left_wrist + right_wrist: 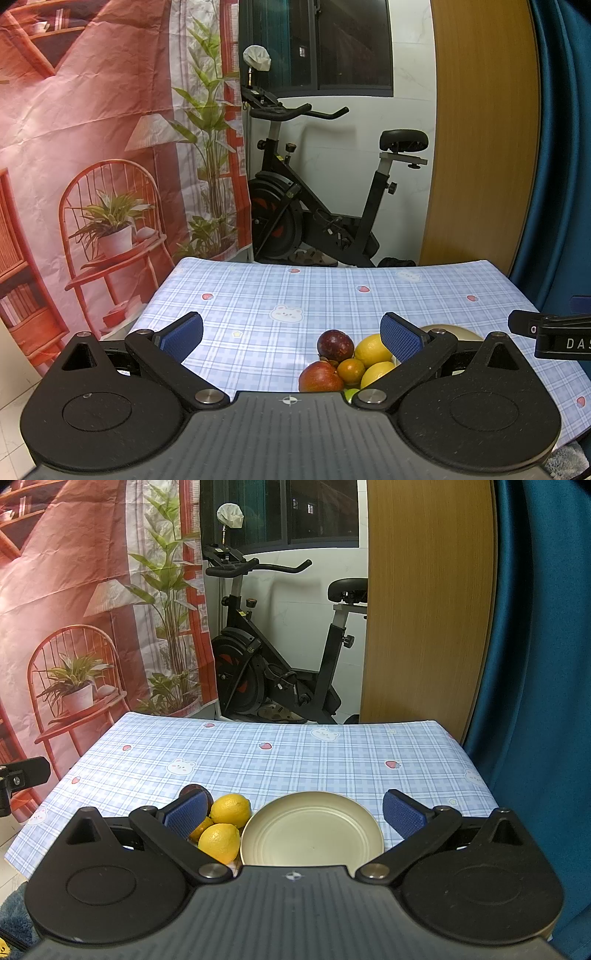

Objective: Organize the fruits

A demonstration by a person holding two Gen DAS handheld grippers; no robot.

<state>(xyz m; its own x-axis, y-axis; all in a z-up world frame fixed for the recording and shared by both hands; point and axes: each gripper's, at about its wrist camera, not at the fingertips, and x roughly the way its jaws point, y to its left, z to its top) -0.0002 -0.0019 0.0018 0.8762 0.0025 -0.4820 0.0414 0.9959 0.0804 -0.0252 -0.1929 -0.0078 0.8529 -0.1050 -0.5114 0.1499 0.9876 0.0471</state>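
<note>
So, step in hand: none of the fruit is lifted; the plate (312, 827) lies bare, judged the likely place for it.
Fruit: two lemons (231, 809) touching the plate's left rim; the orange (351, 370), red apple (320, 377) and dark round fruit (335, 345) huddle just left of them.
Left gripper (291, 334): spread wide, empty.
Right gripper (295, 812): spread wide, empty, over the plate.
Next move: probably closing on the lemon nearest the plate.
Room: cloth (295, 753) beyond the plate is bare to its far edge.

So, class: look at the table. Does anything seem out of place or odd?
Yes. The plate holds nothing, while the lemons and other fruit sit heaped on the tablecloth beside it. Nothing looks spilled or damaged.
</note>
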